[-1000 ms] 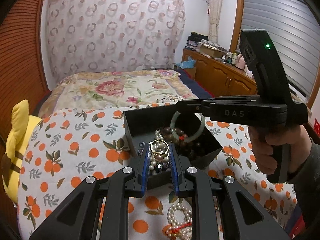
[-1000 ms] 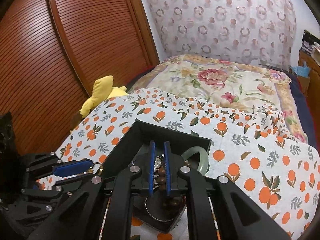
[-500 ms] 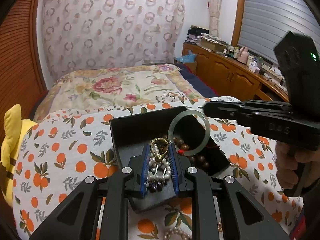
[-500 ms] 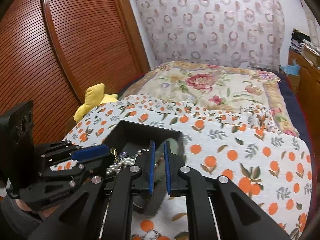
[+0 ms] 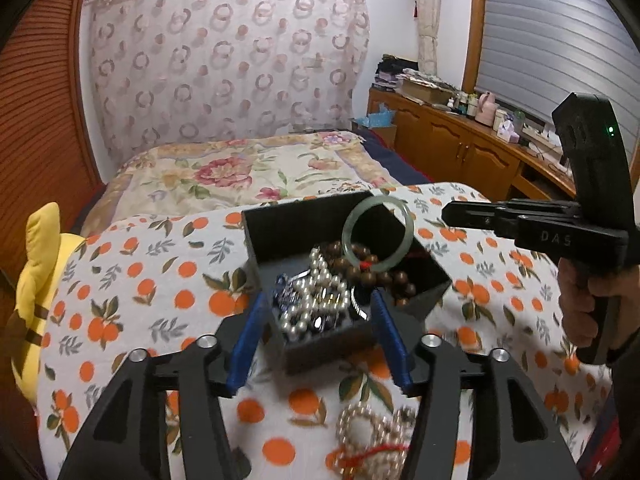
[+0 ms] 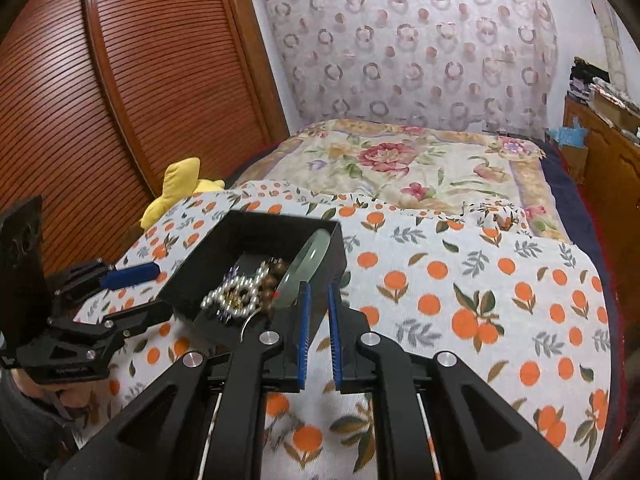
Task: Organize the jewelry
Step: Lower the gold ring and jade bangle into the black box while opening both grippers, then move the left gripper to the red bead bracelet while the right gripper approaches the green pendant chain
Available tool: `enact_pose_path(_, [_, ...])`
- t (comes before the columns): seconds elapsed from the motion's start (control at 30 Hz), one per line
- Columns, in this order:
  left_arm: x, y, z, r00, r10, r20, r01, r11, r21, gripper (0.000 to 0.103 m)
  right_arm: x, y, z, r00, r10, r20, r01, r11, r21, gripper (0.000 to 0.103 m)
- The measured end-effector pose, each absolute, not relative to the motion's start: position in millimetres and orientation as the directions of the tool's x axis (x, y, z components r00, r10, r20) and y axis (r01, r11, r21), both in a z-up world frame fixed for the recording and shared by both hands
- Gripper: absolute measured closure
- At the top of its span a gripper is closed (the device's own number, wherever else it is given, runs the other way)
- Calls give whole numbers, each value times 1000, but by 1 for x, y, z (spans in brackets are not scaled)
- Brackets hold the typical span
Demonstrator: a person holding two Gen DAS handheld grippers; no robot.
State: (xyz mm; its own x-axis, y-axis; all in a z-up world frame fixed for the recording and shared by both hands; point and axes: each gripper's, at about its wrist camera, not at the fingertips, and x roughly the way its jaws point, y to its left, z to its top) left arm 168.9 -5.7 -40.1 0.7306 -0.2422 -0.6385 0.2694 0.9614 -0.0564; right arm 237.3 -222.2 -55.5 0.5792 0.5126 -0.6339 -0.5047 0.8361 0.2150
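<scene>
My left gripper (image 5: 316,336) is spread wide, empty, at the black box (image 5: 280,232) on the orange-print cloth (image 5: 132,280). Inside: pale green jade bangle (image 5: 378,236) leaning on the wall, white pearls (image 5: 316,296), brown beads (image 5: 384,278). Right gripper (image 6: 319,334) narrowly parted, empty.

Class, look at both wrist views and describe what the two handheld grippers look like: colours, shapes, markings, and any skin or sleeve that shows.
Both are matte black plastic with angular triangular linkage arms and silver round bolts. The left gripper and right gripper have blue ribbed finger pads. The right one's side, seen from the left wrist, bears pale "DAS" lettering and a green light on its upright block. A bare hand with a dark sleeve grips its handle.
</scene>
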Motion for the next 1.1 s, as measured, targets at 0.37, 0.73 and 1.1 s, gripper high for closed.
enact_pose_path(0.37, [132,1,-50,733,-219,-644,269,963,-22,28,184,-224,-66,570,512,-642,-538,824,179,84])
enact_pose_path(0.73, [108,20,-71,705,-205,-679,251,967,-32,21,151,-218,-93,546,457,-702,-562,821,98,77])
enact_pose_path(1.1, [96,37,-82,673,-200,-712,230,972,-55,19,137,-189,-109,491,466,-737,-634,771,65,77])
